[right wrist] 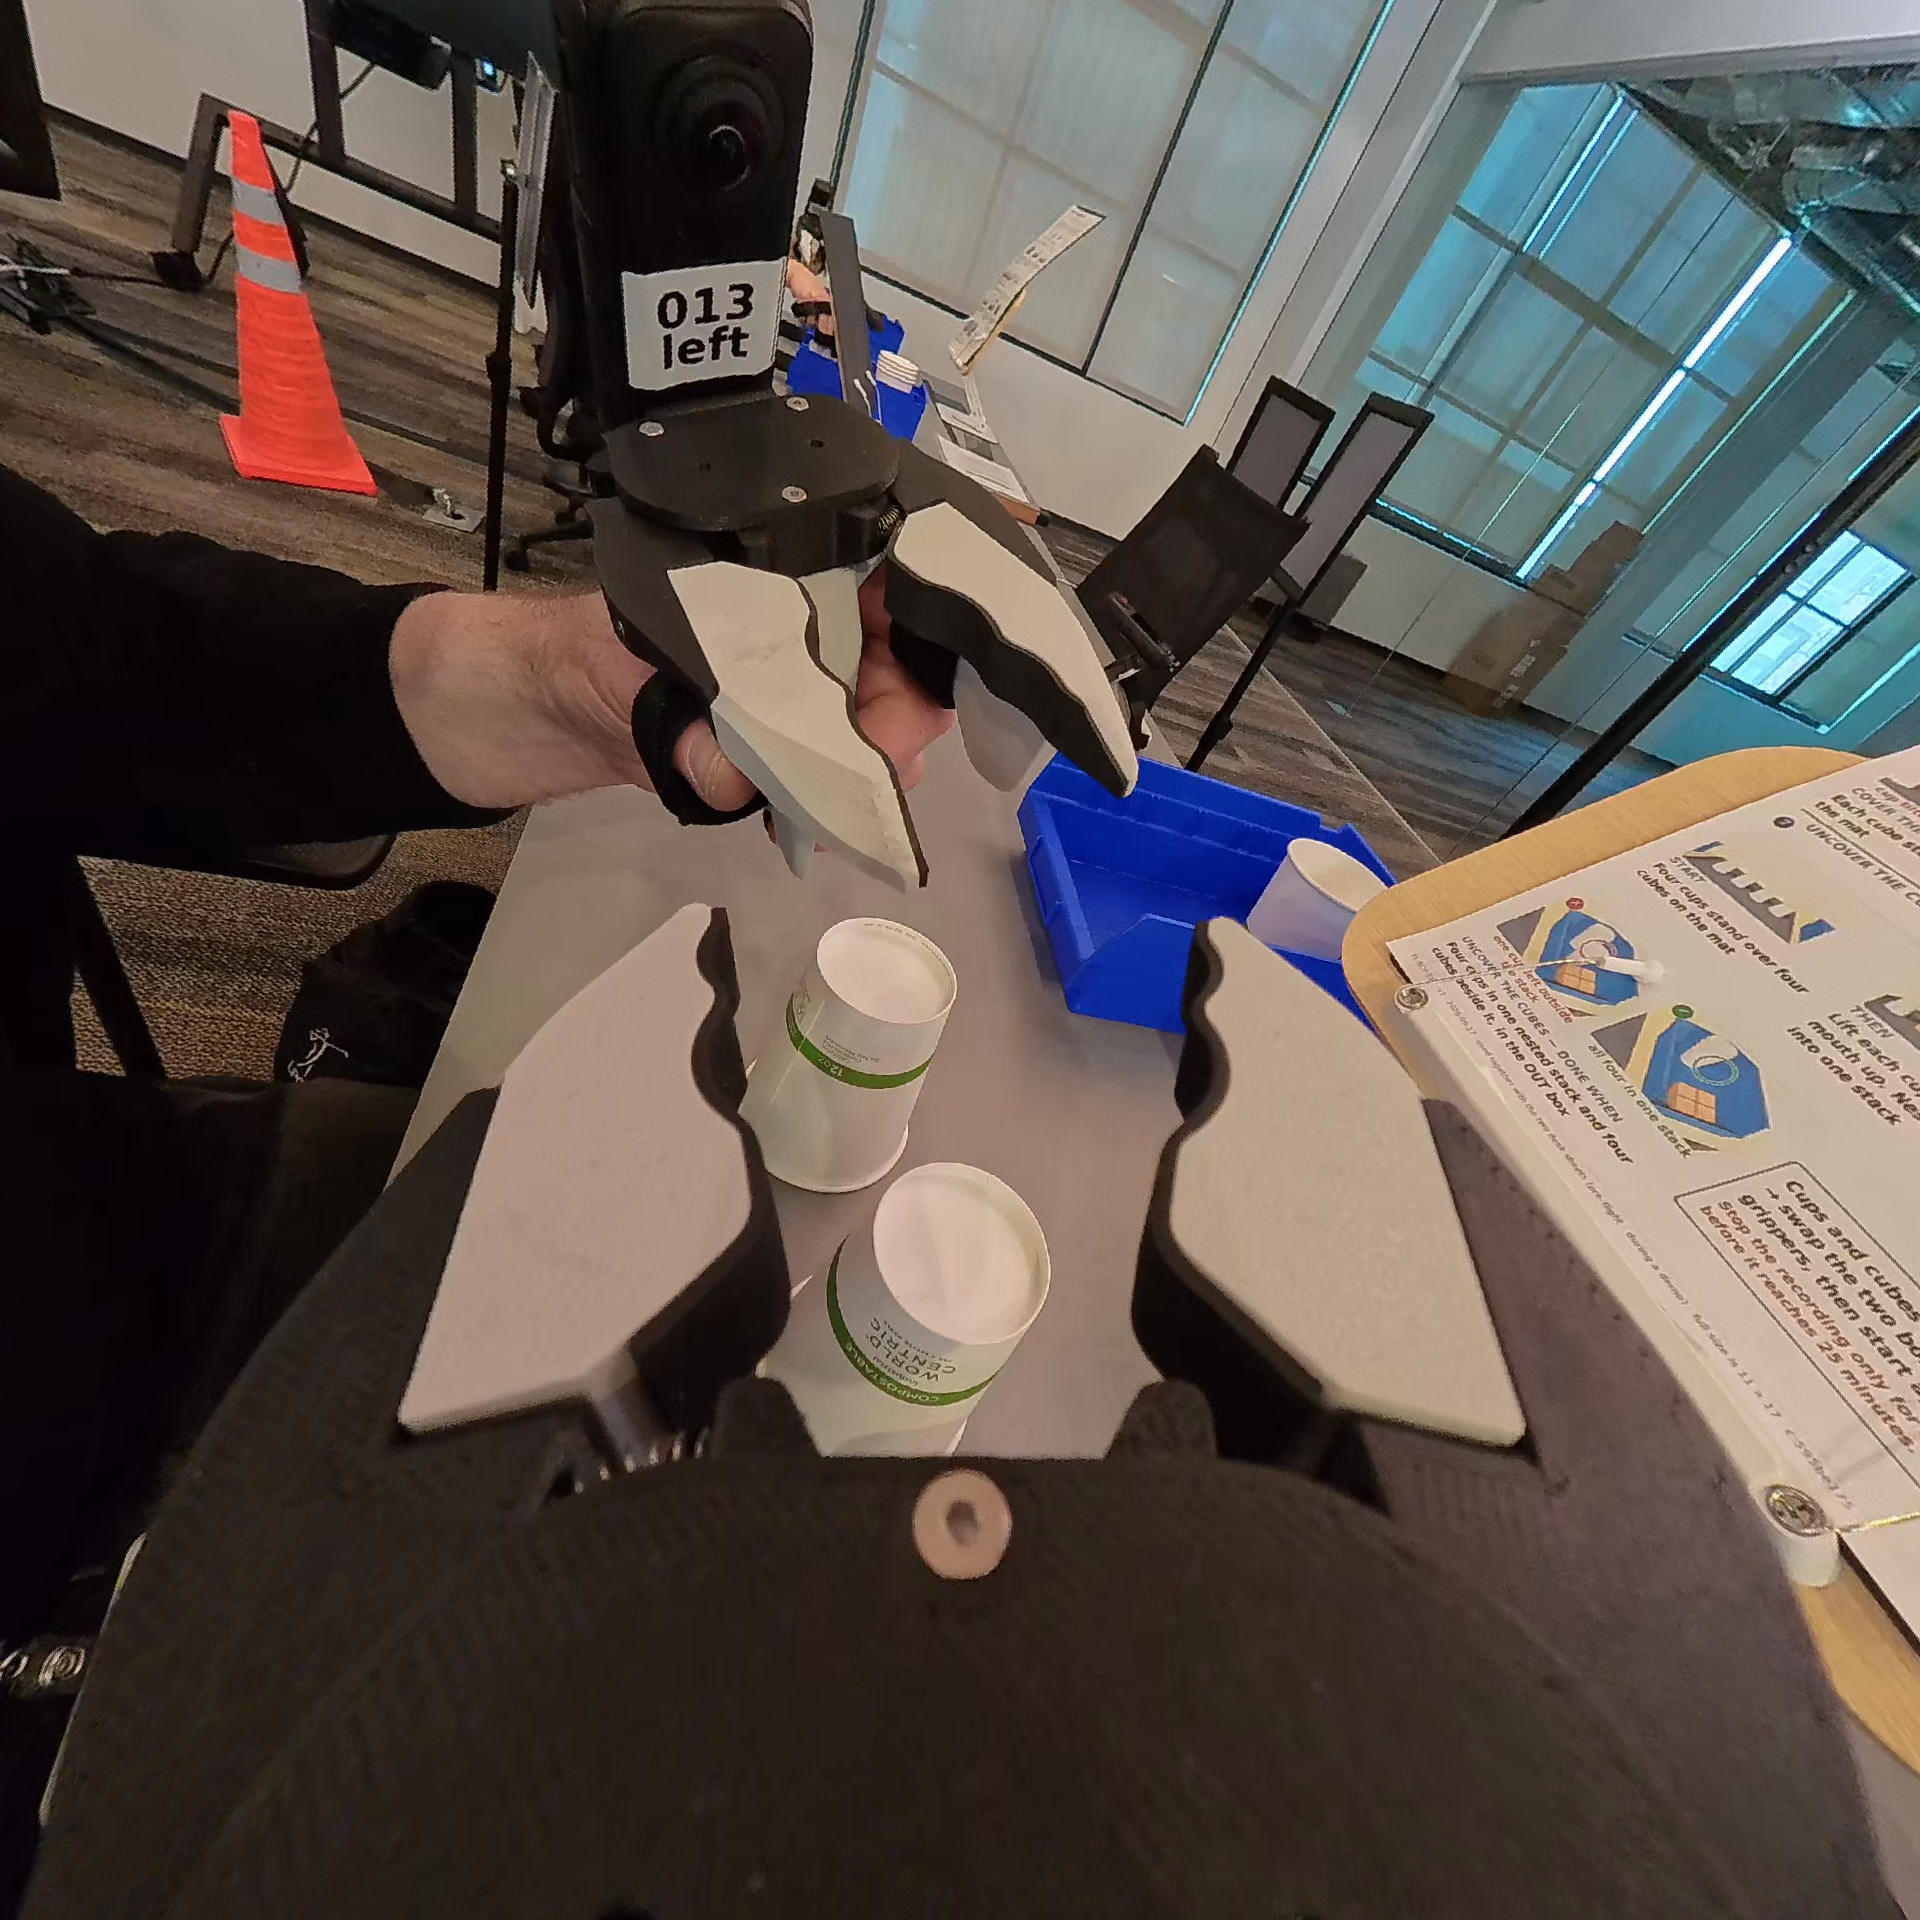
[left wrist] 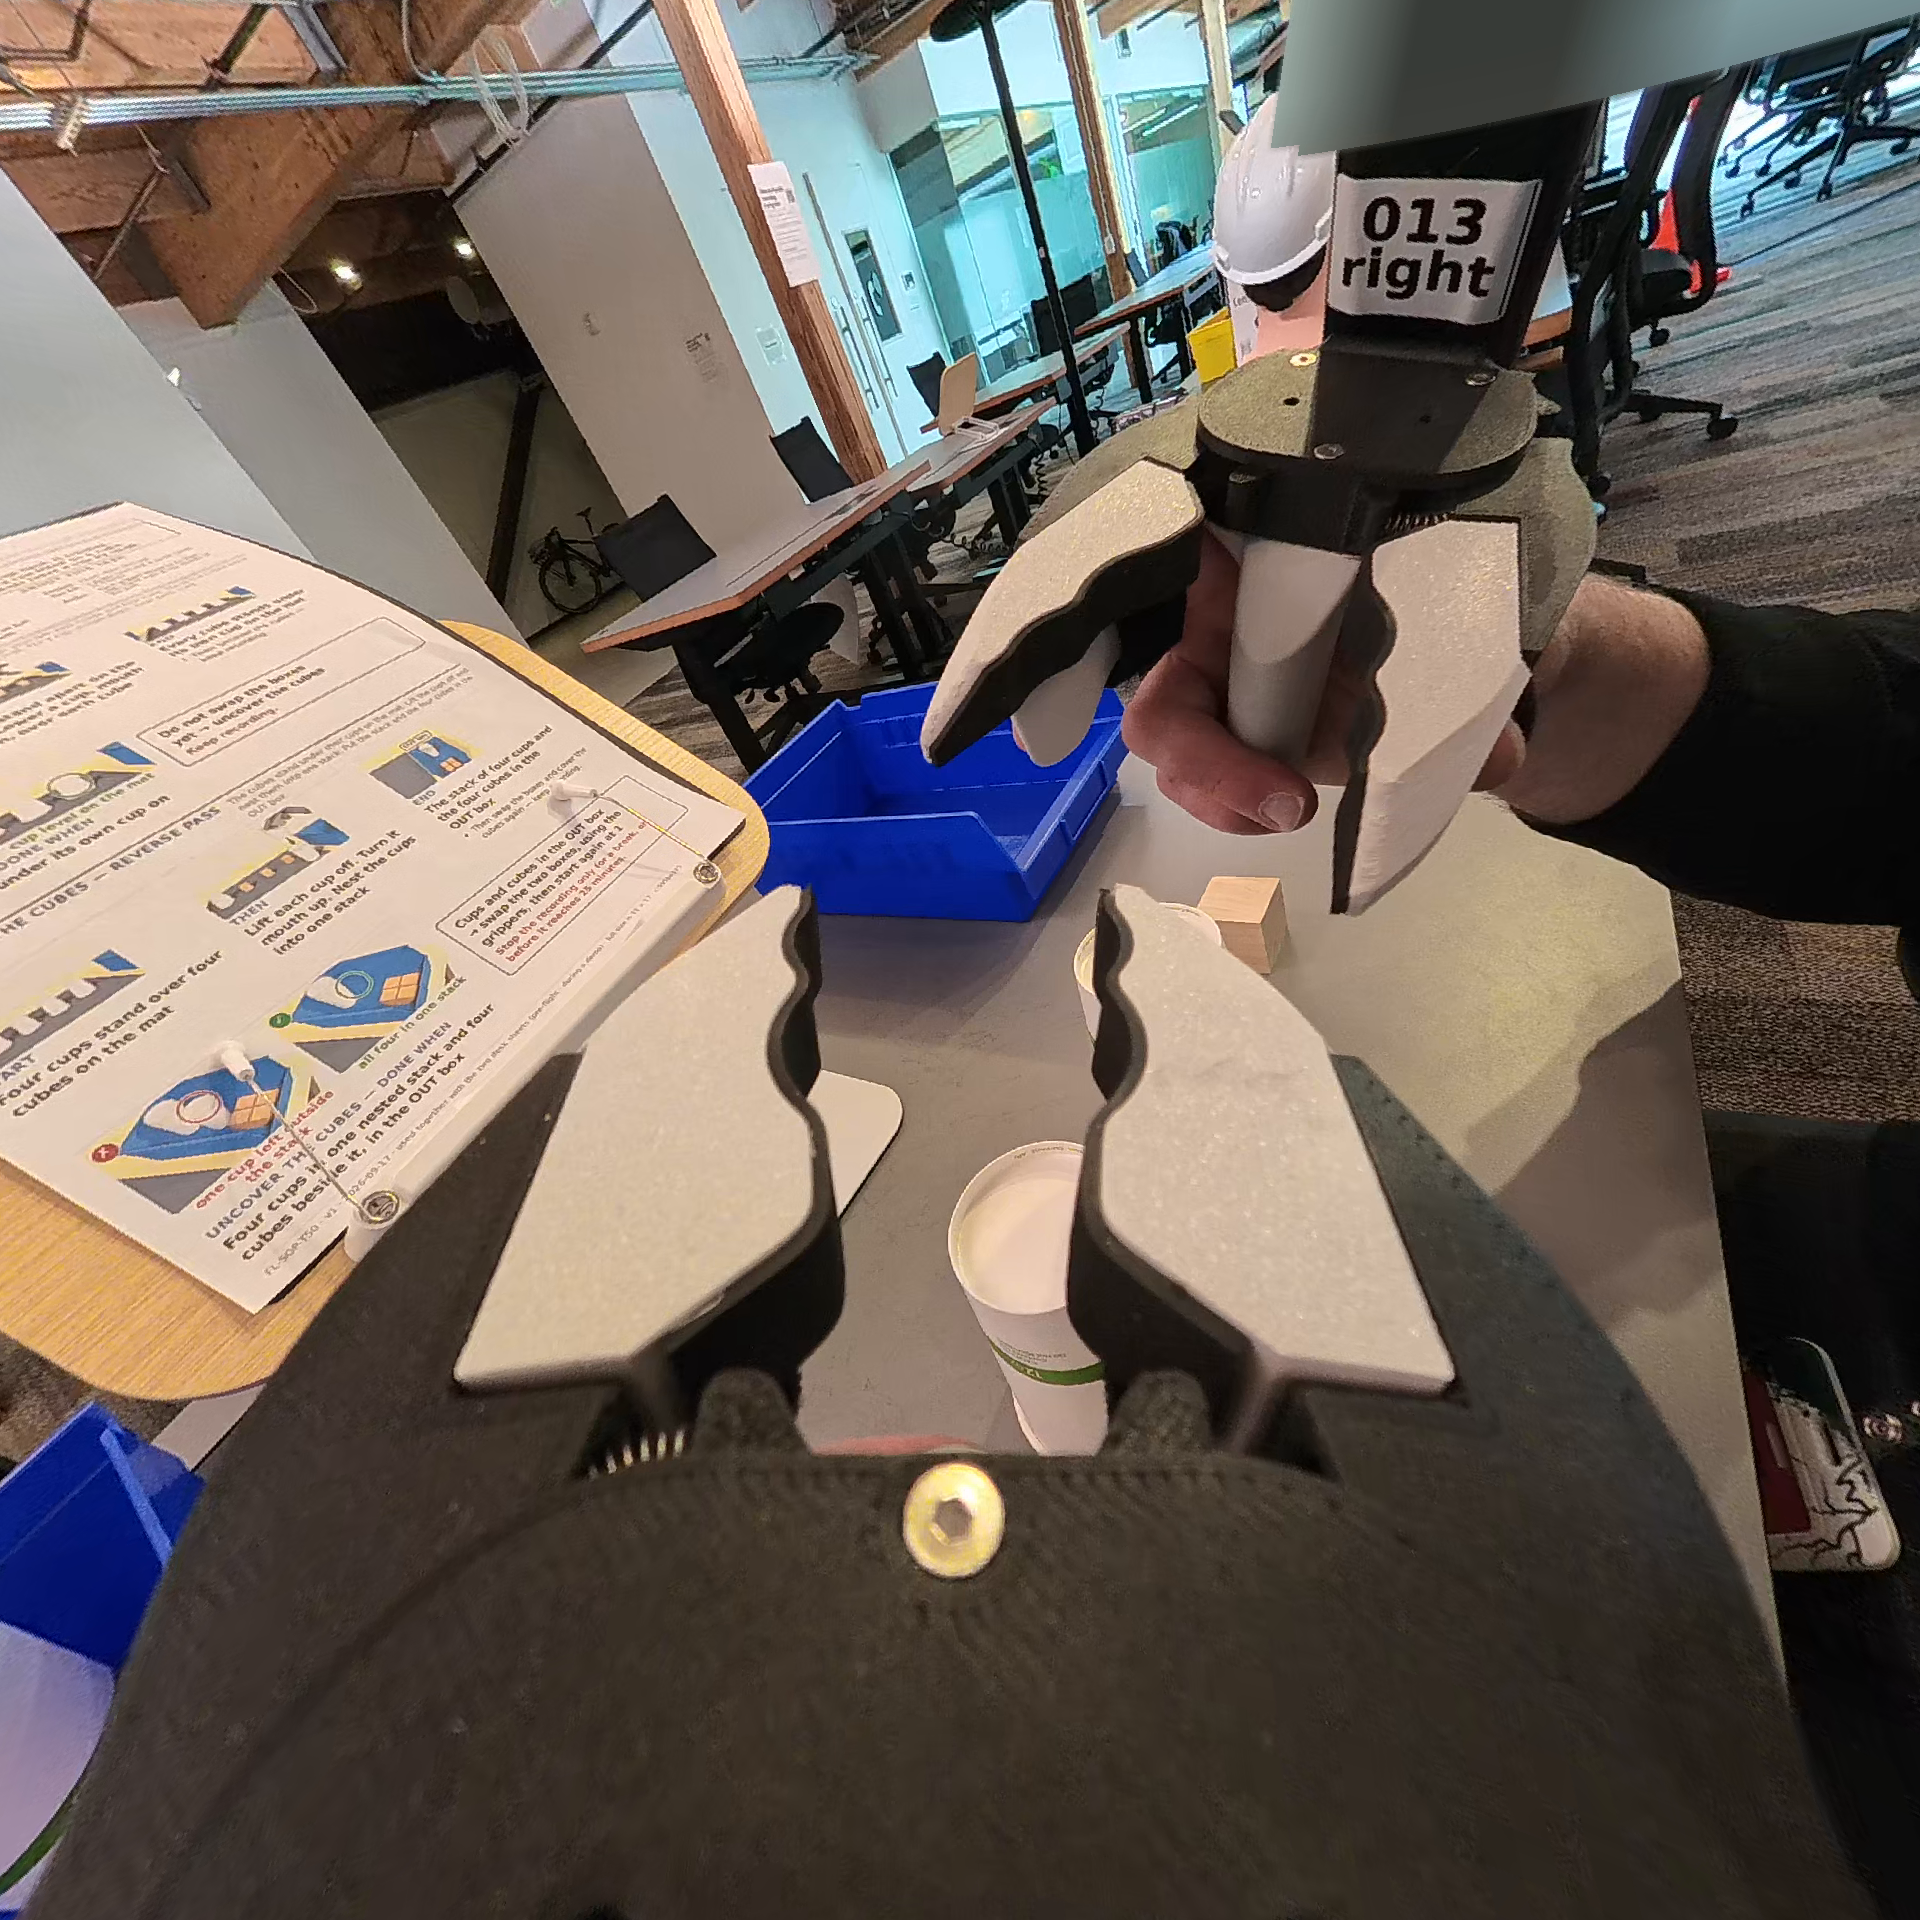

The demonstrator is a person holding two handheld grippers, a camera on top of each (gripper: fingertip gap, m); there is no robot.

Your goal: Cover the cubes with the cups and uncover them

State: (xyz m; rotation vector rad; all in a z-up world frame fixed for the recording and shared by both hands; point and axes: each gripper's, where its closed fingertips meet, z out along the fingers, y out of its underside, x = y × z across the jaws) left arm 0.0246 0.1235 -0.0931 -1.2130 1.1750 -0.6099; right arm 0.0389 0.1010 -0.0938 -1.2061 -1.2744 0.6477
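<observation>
Left tongs [left wrist: 956,914] and right tongs [right wrist: 964,925] hang over the table, both spread wide and holding nothing.

On the grey table [left wrist: 987,1039] a blue bin [left wrist: 904,862] sits at the far end. One cup [right wrist: 883,1049] and a second cup [right wrist: 935,1299] stand mouth down in a row between the tongs. A third cup [right wrist: 1314,899] leans in a corner of the bin. The wooden cube [left wrist: 1242,920] stands bare, just beside a cup. The step in hand is probably covering this cube. To do it well, clasp the spare cup around its wall, lightly so the paper keeps its shape. Centre the mouth above the cube, then lower it straight so the rim clears the edges.
</observation>
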